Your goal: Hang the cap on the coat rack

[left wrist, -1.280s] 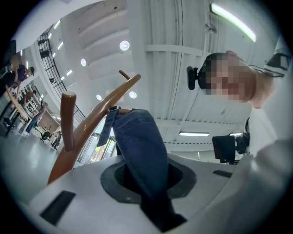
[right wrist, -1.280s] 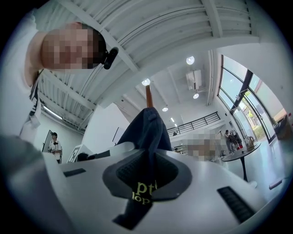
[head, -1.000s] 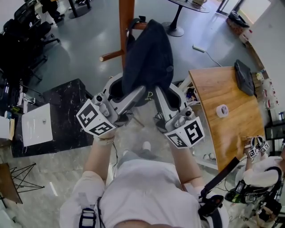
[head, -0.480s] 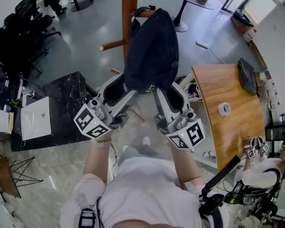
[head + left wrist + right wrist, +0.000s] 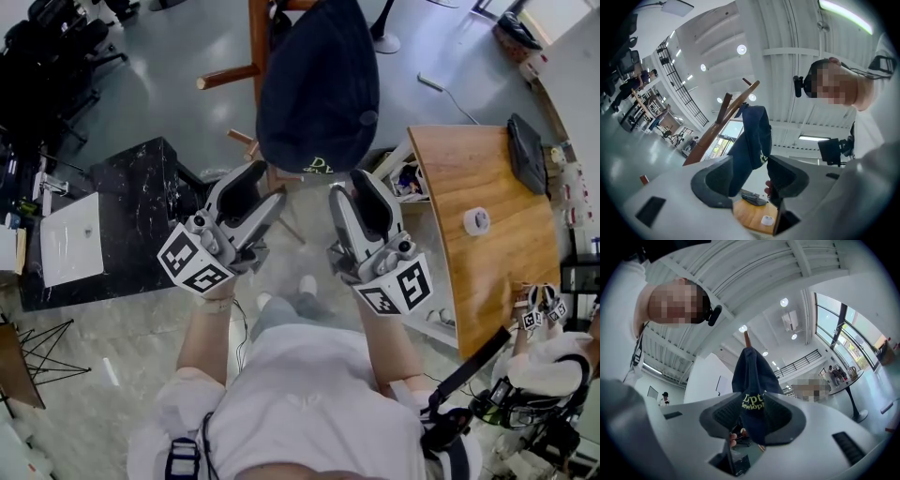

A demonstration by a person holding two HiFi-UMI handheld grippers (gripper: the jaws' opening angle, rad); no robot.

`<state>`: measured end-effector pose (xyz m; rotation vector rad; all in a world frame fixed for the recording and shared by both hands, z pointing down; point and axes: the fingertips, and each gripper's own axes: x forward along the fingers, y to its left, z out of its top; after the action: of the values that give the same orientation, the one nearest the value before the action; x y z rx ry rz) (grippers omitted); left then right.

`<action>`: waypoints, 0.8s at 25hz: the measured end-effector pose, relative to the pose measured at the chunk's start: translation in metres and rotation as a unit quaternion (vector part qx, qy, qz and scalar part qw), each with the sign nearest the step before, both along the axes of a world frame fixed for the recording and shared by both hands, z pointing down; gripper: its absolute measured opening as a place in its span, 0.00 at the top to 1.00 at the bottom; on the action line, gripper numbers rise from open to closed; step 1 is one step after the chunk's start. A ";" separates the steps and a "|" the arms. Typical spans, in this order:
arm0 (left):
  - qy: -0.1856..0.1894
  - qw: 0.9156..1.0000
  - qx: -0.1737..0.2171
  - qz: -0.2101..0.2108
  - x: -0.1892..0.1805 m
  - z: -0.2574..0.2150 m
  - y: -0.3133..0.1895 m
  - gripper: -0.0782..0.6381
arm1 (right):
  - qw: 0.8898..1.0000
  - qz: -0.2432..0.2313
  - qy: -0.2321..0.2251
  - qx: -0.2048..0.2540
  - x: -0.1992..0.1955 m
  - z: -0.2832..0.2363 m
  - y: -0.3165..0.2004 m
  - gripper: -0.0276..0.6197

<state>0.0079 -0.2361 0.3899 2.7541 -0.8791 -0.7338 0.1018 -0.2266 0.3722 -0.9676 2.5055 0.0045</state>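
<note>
The dark navy fabric cap [image 5: 319, 84] hangs on an upper peg of the brown wooden coat rack [image 5: 260, 47], its lower edge with yellow-green lettering just above both claws. The left claw [image 5: 265, 184] is released: its jaws have just been opening, and the left gripper view shows the cap hanging beyond the gap, touching neither pad. The right claw [image 5: 345, 183] is also released: its jaws have just been opening, and although the lettered edge sits in line with the gap, the pads do not press on it. Judged from its drape, the cap is light and soft. The crown should collapse under pressure and the brim should be stiffer, so any correction is best made at the brim or lower rim. A loose hang may swing or slip off if bumped. A side peg [image 5: 225, 75] projects to the left of the post and is the nearest snag. The curved wooden tabletop [image 5: 469, 272], which carries a white tape roll [image 5: 476, 221], stands close on the right. A black marble-patterned cabinet [image 5: 141, 197] stands on the left.
</note>
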 end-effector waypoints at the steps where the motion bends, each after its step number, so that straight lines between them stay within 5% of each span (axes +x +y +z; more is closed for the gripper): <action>1: -0.001 1.000 -0.005 0.001 0.002 0.005 0.000 0.59 | 1.000 -0.002 0.002 -0.009 0.000 0.007 -0.001 0.76; 14: 0.011 0.996 -0.086 0.008 0.005 0.077 -0.010 0.59 | 0.994 -0.008 0.029 -0.104 -0.009 0.092 -0.012 0.76; 20: 0.015 0.995 -0.098 0.004 -0.001 0.089 -0.005 0.59 | 0.993 -0.016 0.040 -0.112 -0.020 0.106 -0.006 0.76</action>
<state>0.0068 -0.2406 0.4787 2.5663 -0.8823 -0.6481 0.0819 -0.2322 0.4778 -1.0326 2.6364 -0.2580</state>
